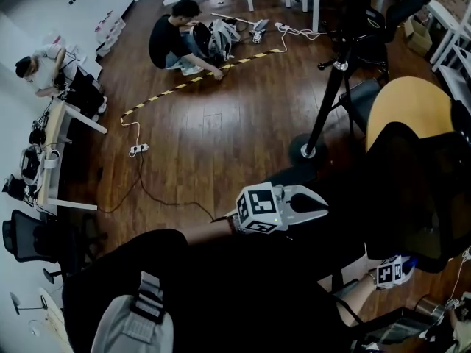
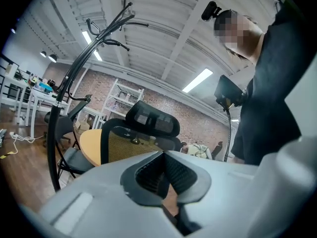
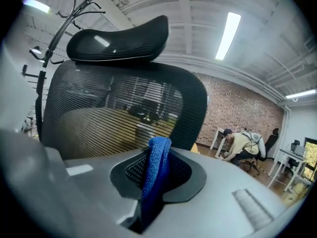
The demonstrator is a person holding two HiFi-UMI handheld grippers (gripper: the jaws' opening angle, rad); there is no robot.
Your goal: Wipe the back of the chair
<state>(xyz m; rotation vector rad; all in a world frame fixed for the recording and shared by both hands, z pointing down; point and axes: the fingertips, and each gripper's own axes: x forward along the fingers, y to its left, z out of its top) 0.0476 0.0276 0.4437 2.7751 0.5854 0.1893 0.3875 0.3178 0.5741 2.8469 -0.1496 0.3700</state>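
Right tool clamped on one blue cloth, a nubby folded strip standing upright between the jaws. It points at the chair back: black ribbed mesh in a solid black frame, near; contact cannot be told. One curved glossy headrest on top. Left tool: jaws together, nothing between.

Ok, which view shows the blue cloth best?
The right gripper view: the blue microfibre cloth stands pinched in the right claw, in front of the black mesh chair back. The head view shows only that claw's marker cube, not the cloth; the left gripper view shows none of it.
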